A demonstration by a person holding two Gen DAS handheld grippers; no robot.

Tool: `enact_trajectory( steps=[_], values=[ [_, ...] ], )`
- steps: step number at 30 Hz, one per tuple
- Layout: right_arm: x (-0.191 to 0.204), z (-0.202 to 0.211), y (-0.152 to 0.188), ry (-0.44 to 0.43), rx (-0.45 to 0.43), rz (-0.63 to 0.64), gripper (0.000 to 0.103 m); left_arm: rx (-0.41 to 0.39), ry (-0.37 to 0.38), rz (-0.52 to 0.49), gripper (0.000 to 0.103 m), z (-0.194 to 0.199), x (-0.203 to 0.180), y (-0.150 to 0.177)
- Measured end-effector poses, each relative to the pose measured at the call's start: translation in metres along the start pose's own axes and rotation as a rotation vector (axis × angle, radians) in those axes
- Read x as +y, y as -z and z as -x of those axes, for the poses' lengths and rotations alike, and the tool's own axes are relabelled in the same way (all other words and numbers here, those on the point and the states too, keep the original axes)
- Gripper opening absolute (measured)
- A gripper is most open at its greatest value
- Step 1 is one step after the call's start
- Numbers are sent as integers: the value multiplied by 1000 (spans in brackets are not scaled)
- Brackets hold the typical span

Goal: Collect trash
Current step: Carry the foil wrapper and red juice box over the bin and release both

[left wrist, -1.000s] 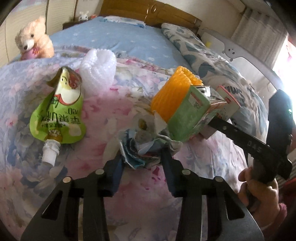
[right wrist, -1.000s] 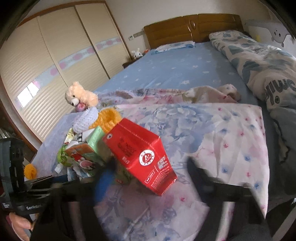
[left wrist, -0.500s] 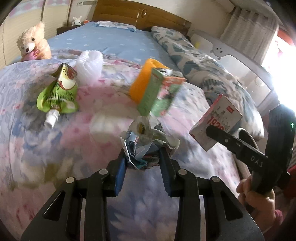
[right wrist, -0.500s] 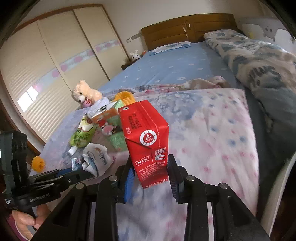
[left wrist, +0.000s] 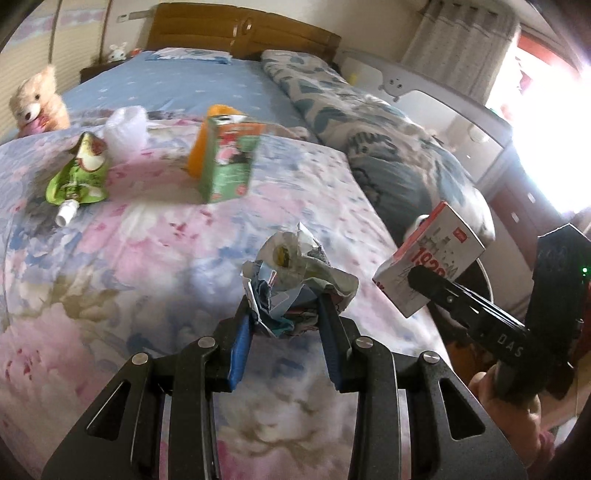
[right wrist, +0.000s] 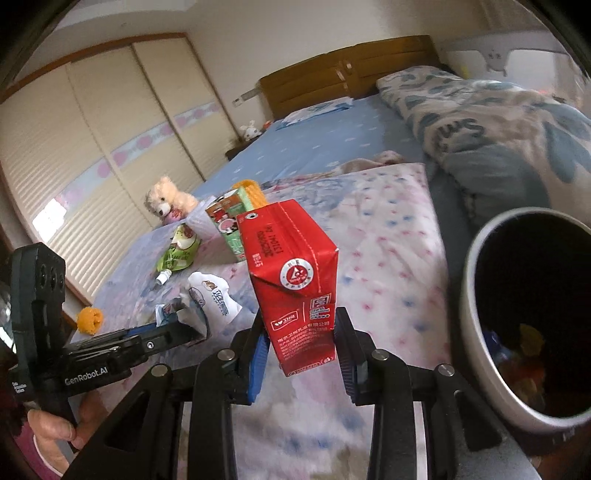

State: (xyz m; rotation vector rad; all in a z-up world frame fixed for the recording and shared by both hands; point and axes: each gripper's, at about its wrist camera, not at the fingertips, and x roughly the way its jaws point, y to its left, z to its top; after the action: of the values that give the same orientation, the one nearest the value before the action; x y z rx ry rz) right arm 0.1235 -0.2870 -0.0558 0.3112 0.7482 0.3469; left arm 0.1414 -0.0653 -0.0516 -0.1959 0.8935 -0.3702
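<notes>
Left gripper (left wrist: pixel 284 317) clamps a crumpled wrapper (left wrist: pixel 295 273), white and blue, held above the bed (left wrist: pixel 129 258). Right gripper (right wrist: pixel 301 347) grips a red carton (right wrist: pixel 295 280) upright by its lower sides, beside the bin (right wrist: pixel 476 332).

Your surface is a bed with a wooden headboard (left wrist: pixel 240 29), covered near you by a pink-and-blue floral quilt (left wrist: pixel 122 266) over a plain blue sheet (left wrist: pixel 177 85). On the quilt you've got a green spouted drink pouch (left wrist: pixel 79 171) lying flat, a white crinkled foam sleeve (left wrist: pixel 125 127) just behind it, a green juice carton (left wrist: pixel 229 162) standing upright, and an orange ribbed foam piece (left wrist: pixel 201 140) touching its back. A beige teddy bear (left wrist: pixel 35 103) sits at the quilt's left edge. A rolled blue-patterned duvet (left wrist: pixel 373 147) runs along the right side.
</notes>
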Motion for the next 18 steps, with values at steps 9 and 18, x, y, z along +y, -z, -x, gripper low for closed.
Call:
enact_trajectory(
  steps=[9, 18],
  values=[
    [-20, 36, 11, 47, -37, -54, 34, 3, 36, -59, 32, 2, -33, 5],
    [-44, 65, 15, 93, -81, -93, 34, 14, 64, -124, 32, -2, -64, 7]
  ],
)
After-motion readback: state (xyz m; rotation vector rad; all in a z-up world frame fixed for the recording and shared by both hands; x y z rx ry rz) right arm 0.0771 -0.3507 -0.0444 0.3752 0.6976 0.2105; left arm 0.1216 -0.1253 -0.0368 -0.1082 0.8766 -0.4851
